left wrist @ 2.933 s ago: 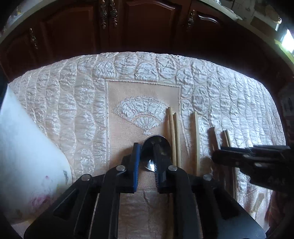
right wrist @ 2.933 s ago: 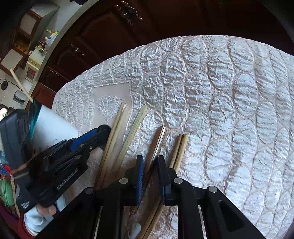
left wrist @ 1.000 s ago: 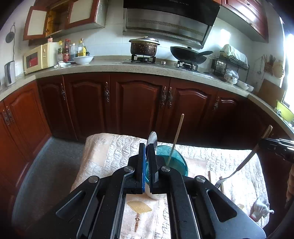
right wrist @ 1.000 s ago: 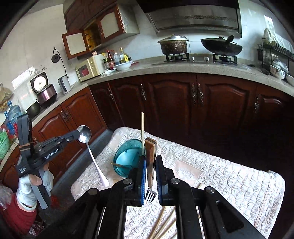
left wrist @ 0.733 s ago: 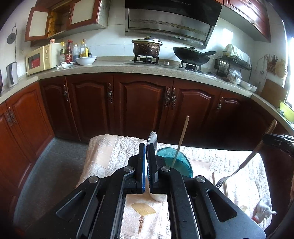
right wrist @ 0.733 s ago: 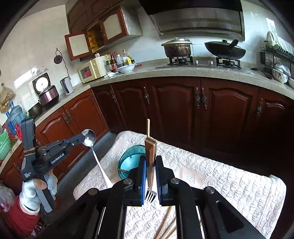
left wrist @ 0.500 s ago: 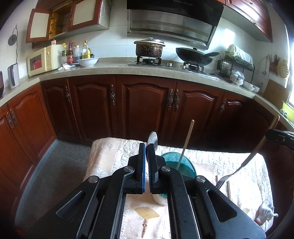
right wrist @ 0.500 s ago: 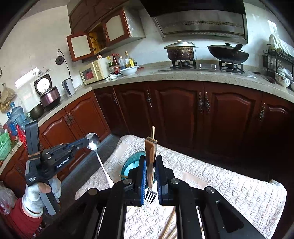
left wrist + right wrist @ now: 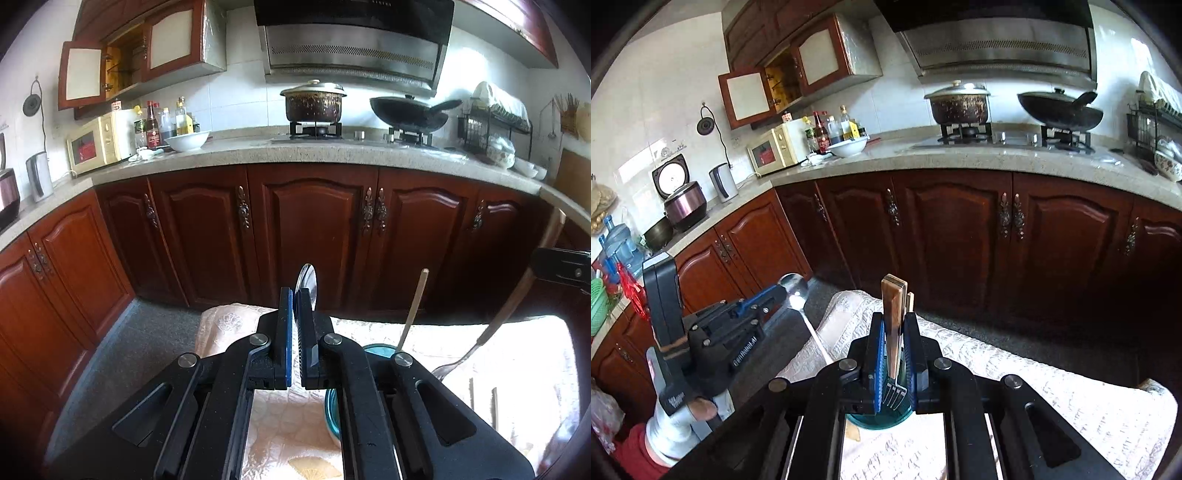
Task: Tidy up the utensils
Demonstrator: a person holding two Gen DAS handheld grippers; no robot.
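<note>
L gripper (image 9: 294,295) clamped on spoon (image 9: 307,282), bowl end up, R gripper (image 9: 894,321) clamped on wood-handled fork (image 9: 893,325), tines down, both above teal holder (image 9: 375,350) w/ chopstick (image 9: 414,308), on quilted cloth (image 9: 1071,387).

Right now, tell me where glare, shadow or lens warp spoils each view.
Left wrist view: sunlight washes out the tablecloth beside the fork; the countertop bows from fisheye warp. Right wrist view: the cabinets sink into shadow at right, and a bright glint sits on the spoon.
</note>
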